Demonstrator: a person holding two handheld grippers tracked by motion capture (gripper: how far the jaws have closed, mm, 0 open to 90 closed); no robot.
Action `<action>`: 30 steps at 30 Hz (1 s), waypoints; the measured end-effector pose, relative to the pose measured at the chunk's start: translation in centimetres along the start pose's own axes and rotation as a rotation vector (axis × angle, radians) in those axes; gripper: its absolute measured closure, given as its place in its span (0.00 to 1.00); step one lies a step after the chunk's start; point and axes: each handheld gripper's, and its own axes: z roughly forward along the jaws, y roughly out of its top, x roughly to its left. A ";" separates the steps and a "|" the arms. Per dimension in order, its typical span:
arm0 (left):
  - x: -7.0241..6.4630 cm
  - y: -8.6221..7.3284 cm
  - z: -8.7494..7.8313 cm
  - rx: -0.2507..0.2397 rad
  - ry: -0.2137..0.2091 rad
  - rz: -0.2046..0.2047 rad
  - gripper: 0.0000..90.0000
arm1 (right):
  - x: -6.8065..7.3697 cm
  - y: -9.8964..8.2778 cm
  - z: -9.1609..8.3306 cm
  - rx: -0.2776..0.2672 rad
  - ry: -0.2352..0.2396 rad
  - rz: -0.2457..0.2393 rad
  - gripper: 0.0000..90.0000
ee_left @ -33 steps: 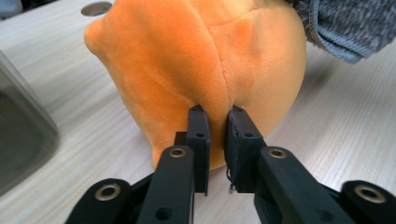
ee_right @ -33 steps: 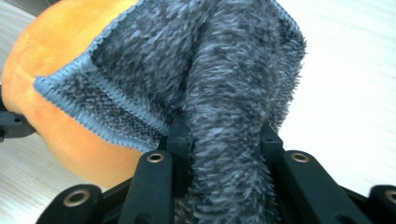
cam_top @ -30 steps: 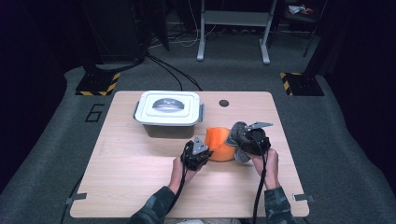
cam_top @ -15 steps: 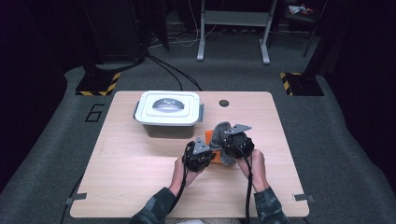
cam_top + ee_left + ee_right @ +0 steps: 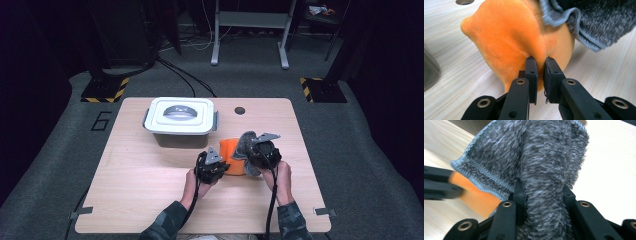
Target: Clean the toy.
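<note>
**A:** What is at the centre of the scene?

**B:** One orange plush cloth [image 5: 235, 157] sits bunched on the wooden table [image 5: 140, 200], a little toward its right edge and nearer the front edge than the back. The left gripper [image 5: 540, 65] is clenched on a fold at the cloth's near side. One grey fuzzy cloth [image 5: 536, 157] is clamped between the jaws of the right gripper [image 5: 544, 192] and is draped against the orange cloth's right side, touching it.

**A:** How far along does the work look?

**B:** Both cloths are gripped and brought together, but neither looks folded or stowed. Judging by this, the work is at an early or middle stage, with the placing left to do.

**A:** What else is there?

**B:** One white lidded box [image 5: 181, 120], lid closed, stands just behind the cloths, toward the back edge. One small round hole [image 5: 240, 110] lies in the tabletop near the back edge. Two hands, two grippers, two cloths.
</note>
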 end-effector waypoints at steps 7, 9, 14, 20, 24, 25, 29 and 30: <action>0.0 -0.1 0.1 0.005 0.004 0.005 0.91 | -2.0 -1.5 0.8 0.029 -0.015 0.079 0.74; 0.1 -0.2 0.1 0.004 0.002 0.000 0.91 | -2.4 -1.8 1.2 0.053 -0.037 0.076 0.74; 0.3 -0.4 0.1 0.011 -0.003 -0.007 0.91 | -3.6 -3.0 2.9 0.126 -0.049 0.100 0.74; 0.5 -0.5 0.1 0.010 -0.001 -0.011 0.91 | -4.5 -4.5 5.0 0.191 -0.004 0.154 0.74; 0.3 -0.4 0.2 0.002 0.003 -0.007 0.91 | -4.7 -3.7 3.1 0.147 -0.039 0.150 0.74; 0.3 -0.4 0.2 0.003 0.004 -0.004 0.91 | -4.7 -3.3 2.1 0.118 -0.045 0.142 0.74; 0.1 -0.2 0.2 0.009 0.001 0.009 0.91 | -3.6 -1.6 -0.6 0.033 -0.025 0.115 0.74; 0.1 -0.1 0.2 0.008 0.000 0.008 0.91 | -3.0 -1.0 -1.0 0.010 -0.009 0.108 0.74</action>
